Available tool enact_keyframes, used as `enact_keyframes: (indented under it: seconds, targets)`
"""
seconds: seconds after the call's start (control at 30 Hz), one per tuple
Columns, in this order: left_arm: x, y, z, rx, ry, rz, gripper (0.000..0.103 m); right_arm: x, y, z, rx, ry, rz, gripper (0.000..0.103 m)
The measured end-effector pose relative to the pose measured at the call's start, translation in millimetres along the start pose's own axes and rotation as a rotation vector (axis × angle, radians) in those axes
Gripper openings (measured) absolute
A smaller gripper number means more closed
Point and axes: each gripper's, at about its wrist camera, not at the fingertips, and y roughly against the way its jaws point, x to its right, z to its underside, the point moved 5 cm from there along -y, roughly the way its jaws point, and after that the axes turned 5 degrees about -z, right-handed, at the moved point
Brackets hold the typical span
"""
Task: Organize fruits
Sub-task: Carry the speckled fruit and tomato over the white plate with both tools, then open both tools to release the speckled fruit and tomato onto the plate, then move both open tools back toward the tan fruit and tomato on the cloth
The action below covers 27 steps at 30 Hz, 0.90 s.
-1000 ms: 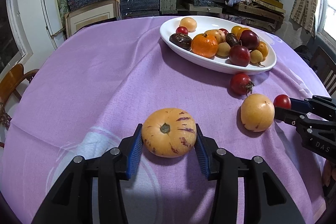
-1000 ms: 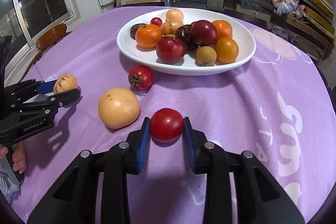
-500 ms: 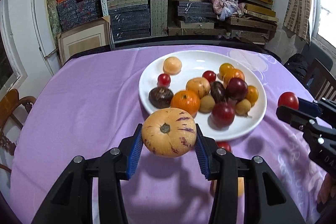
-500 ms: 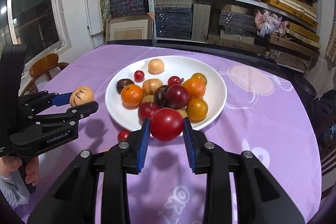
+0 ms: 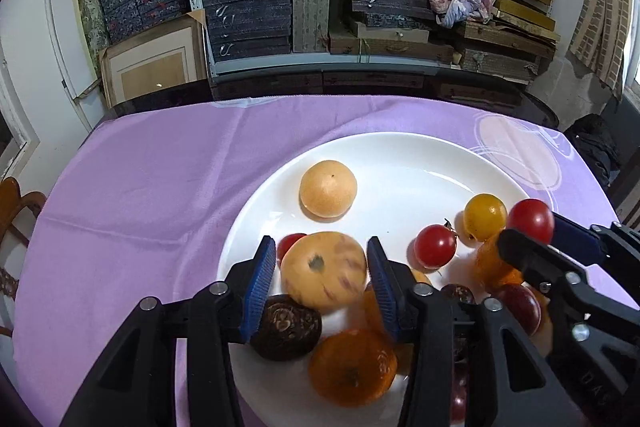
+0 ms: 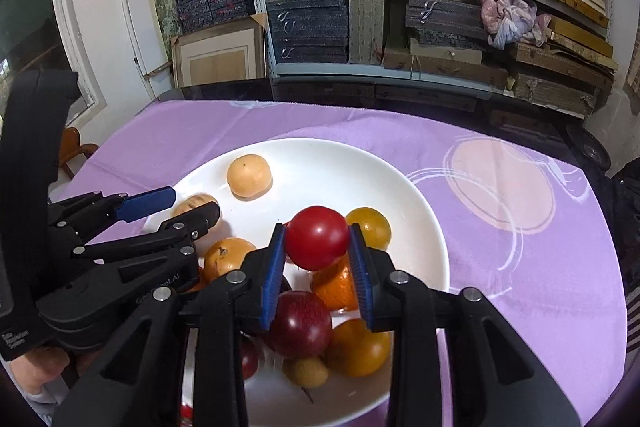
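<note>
Both grippers hover over the white oval plate (image 5: 400, 163) of fruit on the purple tablecloth. My left gripper (image 5: 322, 277) has opened; gaps show between its pads and the yellow purple-streaked melon (image 5: 323, 270), which looks blurred. It also shows in the right wrist view (image 6: 196, 205). My right gripper (image 6: 316, 259) is shut on a red tomato (image 6: 317, 237), held above the piled fruit; the tomato also shows in the left wrist view (image 5: 531, 221).
The plate (image 6: 400, 195) holds oranges, plums, small tomatoes, a pale round fruit (image 5: 328, 188) and a dark brown fruit (image 5: 286, 327). Shelves of boxes (image 5: 360, 7) stand behind the table. A wooden chair (image 5: 16, 203) is at the left.
Both grippers moved forward from above the table to over the plate. The left gripper's jaws widened and the melon now looks loose between them. The right gripper still holds the tomato.
</note>
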Motion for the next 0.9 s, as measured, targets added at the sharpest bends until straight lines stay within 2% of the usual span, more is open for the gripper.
enact_keyframes:
  seconds: [0.1,0.17,0.2,0.23,0.27,0.33,0.37,0.43,0.5,0.7,0.8,0.9]
  targets:
    - [-1,-5,1,0.002,-0.007,-0.029,0.056,-1,-16,0,-0.021,-0.004,-0.002,0.032]
    - [-8,-2,3,0.004,0.013,-0.014,0.061,0,-14,0,-0.014,-0.012,-0.005,0.04]
    - [-13,2,4,0.01,0.026,-0.015,0.061,1,-11,1,-0.005,-0.018,-0.005,0.05]
    - [-16,6,5,0.015,0.034,-0.017,0.062,2,-4,0,0.011,-0.024,-0.008,0.054]
    - [-21,13,6,0.023,0.041,-0.017,0.063,2,4,0,0.028,-0.025,-0.013,0.055]
    - [-31,31,11,0.048,0.054,-0.026,0.076,1,27,2,0.064,-0.022,-0.017,0.059]
    - [-37,43,15,0.064,0.059,-0.035,0.078,1,43,4,0.09,-0.022,-0.021,0.062]
    - [-44,67,28,0.089,0.061,-0.041,0.083,-1,72,12,0.14,-0.024,-0.023,0.08]
    - [-49,90,49,0.104,0.058,-0.041,0.087,1,103,28,0.187,-0.03,-0.014,0.091]
    - [-25,128,119,0.091,-0.013,-0.006,0.087,17,158,100,0.266,-0.101,0.0,0.096]
    - [-2,133,140,0.088,-0.068,-0.003,0.087,34,162,134,0.273,-0.189,-0.008,0.096]
    - [18,131,151,0.093,-0.117,-0.006,0.087,50,156,144,0.238,-0.226,-0.01,0.096]
